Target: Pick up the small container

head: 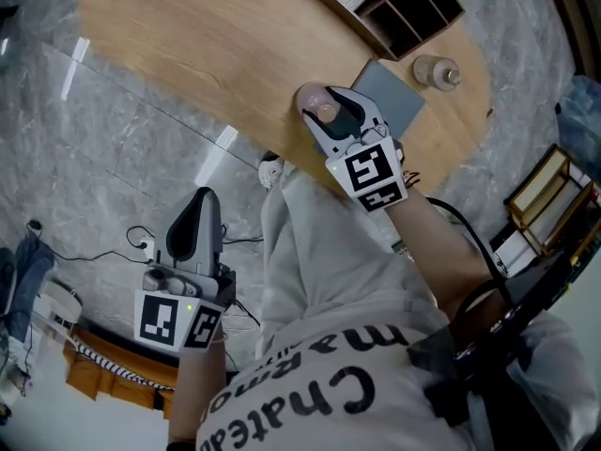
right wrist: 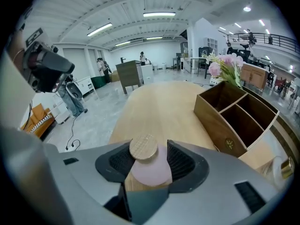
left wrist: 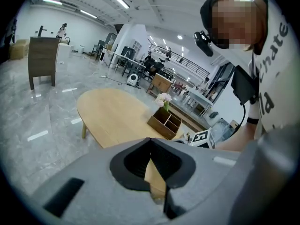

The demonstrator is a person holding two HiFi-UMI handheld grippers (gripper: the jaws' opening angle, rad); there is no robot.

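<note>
The small container (head: 317, 107) is a pale pink pot with a round wooden lid. It stands near the front edge of the wooden table (head: 188, 26). My right gripper (head: 331, 113) is round it. In the right gripper view the container (right wrist: 151, 168) fills the gap between the dark pads (right wrist: 182, 161), which touch it on both sides, so the right gripper (right wrist: 149, 148) is shut on it. My left gripper (head: 197, 216) hangs low over the marble floor, away from the table. In its own view the left gripper (left wrist: 151, 143) is shut on nothing.
A wooden organiser (head: 390, 3) with compartments stands at the table's far side, with pink flowers (right wrist: 225, 64) behind it. A grey mat (head: 399, 97) lies beside the container, and a small glass jar (head: 437, 71) stands further right. Cables and a shelf are on the floor.
</note>
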